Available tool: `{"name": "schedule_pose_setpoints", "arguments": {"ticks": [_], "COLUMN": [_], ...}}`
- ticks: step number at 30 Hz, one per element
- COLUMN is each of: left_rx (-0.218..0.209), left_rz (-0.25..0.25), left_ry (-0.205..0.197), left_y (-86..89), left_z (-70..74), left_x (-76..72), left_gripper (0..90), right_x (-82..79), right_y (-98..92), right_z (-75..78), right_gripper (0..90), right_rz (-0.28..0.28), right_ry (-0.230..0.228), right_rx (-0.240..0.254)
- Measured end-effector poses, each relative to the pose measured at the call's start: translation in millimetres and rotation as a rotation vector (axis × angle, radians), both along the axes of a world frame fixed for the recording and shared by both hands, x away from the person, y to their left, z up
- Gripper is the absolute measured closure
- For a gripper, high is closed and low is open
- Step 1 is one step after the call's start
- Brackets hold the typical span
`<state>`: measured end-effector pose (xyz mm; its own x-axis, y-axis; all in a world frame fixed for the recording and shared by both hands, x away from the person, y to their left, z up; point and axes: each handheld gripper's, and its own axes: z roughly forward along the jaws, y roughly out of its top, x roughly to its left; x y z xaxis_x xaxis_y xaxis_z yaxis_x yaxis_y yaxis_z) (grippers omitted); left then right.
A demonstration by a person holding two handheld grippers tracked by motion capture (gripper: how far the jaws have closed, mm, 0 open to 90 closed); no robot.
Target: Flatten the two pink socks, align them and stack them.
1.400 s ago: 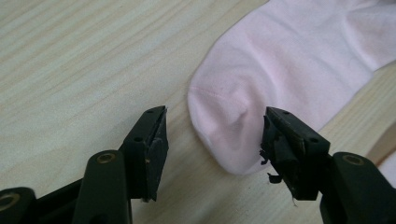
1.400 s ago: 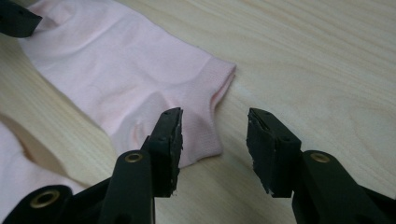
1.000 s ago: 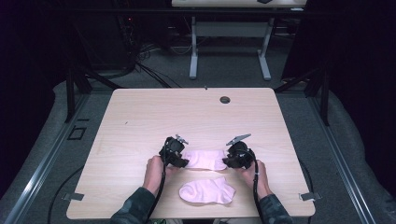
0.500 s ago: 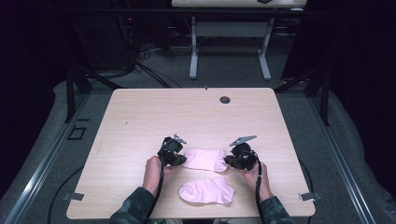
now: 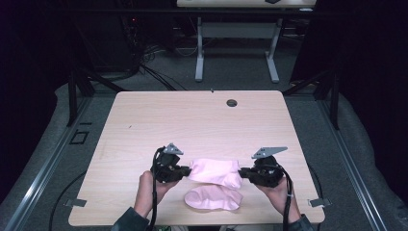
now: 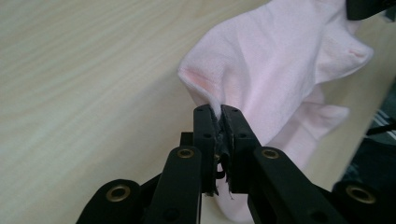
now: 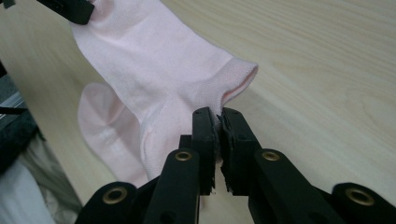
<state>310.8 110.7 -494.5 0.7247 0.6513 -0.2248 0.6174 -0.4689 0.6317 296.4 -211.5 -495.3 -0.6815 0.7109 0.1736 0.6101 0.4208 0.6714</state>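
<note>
Pink cotton is what both tools are after: one sock [image 5: 214, 172] hangs stretched between them, just above the pale wooden surface [image 5: 192, 120], near its front edge. The left tool [image 5: 184, 170] is clenched on one end of that sock, and in the left gripper view the fabric edge [image 6: 215, 109] is pinched right at the jaw tips, a thin fold caught between the two black pads. The right tool [image 5: 244, 172] is clamped on the opposite end, by the ribbed cuff [image 7: 238, 77], with the same fingertip nip. Holding it by both ends like this looks deliberate: it keeps the sock spread flat and taut instead of crumpling, so it can be carried as one sheet. A second pink sock [image 5: 213, 198] lies flat on the surface just in front of the held one, closer to the person, partly beneath its drooping middle. My guess is that the lifted sock is meant to be laid over its mate to make a pair, which would explain the level, two-handed carry and the shallow grips, easy to let go once the edges line up.
</note>
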Motion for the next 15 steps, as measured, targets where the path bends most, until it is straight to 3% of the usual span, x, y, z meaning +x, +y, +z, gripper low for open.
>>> {"name": "schedule_pose_setpoints", "arguments": {"ticks": [1, 4, 5, 7, 10, 11, 14, 15], "left_rx": [0.018, 0.001, 0.012, 0.017, 0.034, 0.061, 0.069, 0.095], "left_rz": [-0.008, -0.009, -0.011, -0.013, -0.01, -0.014, -0.006, -0.011], "left_ry": [0.003, 0.029, 0.05, 0.063, 0.089, 0.094, 0.091, 0.082], "left_y": [-0.3, 1.5, 1.6, 1.2, -0.1, -1.4, -2.4, -3.0], "left_z": [-2.9, -8.5, -18.7, -24.1, -39.0, -46.8, -50.9, -53.5], "left_x": [-8.9, -17.6, -25.4, -28.1, -33.1, -35.5, -36.6, -36.7], "left_gripper": [85.4, 85.4, 85.4, 85.4, 85.3, 85.3, 84.5, 83.8], "right_x": [-9.1, -16.5, -18.3, -19.4, -19.1, -18.9, -17.3, -16.2], "right_y": [0.1, 0.5, 0.9, 1.5, 6.5, 8.3, 11.2, 12.5], "right_z": [-1.9, -10.8, -15.0, -20.9, -38.2, -42.0, -48.6, -52.2], "right_gripper": [84.4, 84.3, 84.3, 84.3, 84.2, 84.1, 84.0, 83.7], "right_rz": [0.01, 0.026, 0.025, 0.029, 0.035, 0.032, 0.041, 0.04], "right_ry": [0.009, 0.039, 0.048, 0.063, 0.092, 0.099, 0.113, 0.117], "right_rx": [-0.013, -0.028, -0.025, -0.026, -0.065, -0.07, -0.093, -0.104]}}
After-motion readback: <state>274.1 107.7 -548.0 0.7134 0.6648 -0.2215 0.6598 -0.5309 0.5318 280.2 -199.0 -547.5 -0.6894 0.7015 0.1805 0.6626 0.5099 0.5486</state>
